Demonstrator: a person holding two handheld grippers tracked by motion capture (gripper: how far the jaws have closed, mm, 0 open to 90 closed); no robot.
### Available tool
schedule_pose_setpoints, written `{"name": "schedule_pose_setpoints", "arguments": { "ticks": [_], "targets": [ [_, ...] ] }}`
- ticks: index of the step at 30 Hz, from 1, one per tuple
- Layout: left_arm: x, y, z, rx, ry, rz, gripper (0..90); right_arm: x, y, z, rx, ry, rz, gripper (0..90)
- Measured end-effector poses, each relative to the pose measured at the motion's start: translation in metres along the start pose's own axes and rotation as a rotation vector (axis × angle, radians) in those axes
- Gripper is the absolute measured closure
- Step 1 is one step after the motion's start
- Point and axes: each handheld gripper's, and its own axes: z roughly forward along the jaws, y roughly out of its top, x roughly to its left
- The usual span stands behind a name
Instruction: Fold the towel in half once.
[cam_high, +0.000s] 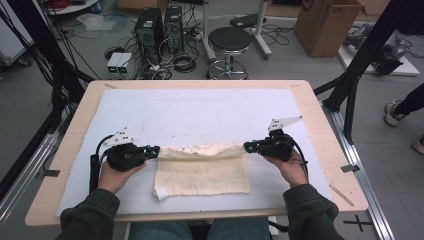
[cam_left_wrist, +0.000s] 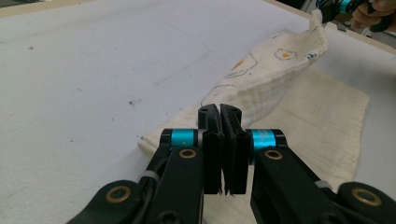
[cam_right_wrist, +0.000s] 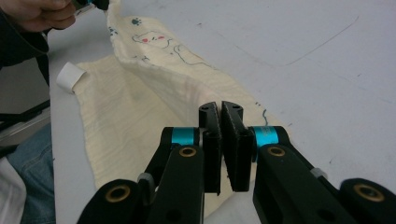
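Pinching cloth (cam_high: 202, 172) at far corners: left tool (cam_high: 152, 150) clamped on left corner, right tool (cam_high: 248, 146) clamped on right corner. Far edge lifted, folded toward near side; rest flat on white mat (cam_high: 200, 115) over counter (cam_high: 310, 100). White tag (cam_high: 161, 193) at near-left corner. Printed side showing on lifted flap.

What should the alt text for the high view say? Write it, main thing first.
A person seated at a table holds a claw in each hand, the left claw and right claw each pinching one far corner of a cream cloth and lifting that edge off the white table cover. The near part lies flat.
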Motion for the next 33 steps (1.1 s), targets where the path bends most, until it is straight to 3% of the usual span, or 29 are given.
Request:
{"name": "schedule_pose_setpoints", "arguments": {
  "ticks": [9, 16, 33],
  "targets": [
    [-0.010, -0.002, -0.003, 0.031, -0.003, 0.034, 86.9, 0.005, -0.008, -0.002, -0.001, 0.002, -0.008, 86.5],
    [-0.015, -0.014, -0.004, 0.037, -0.020, 0.015, 86.9, 0.010, -0.014, -0.002, 0.002, 0.012, -0.011, 86.5],
    [-0.027, -0.033, -0.008, 0.082, -0.061, 0.044, 86.7, 0.022, -0.033, 0.000, 0.040, 0.012, -0.021, 86.4]
  ]
}}
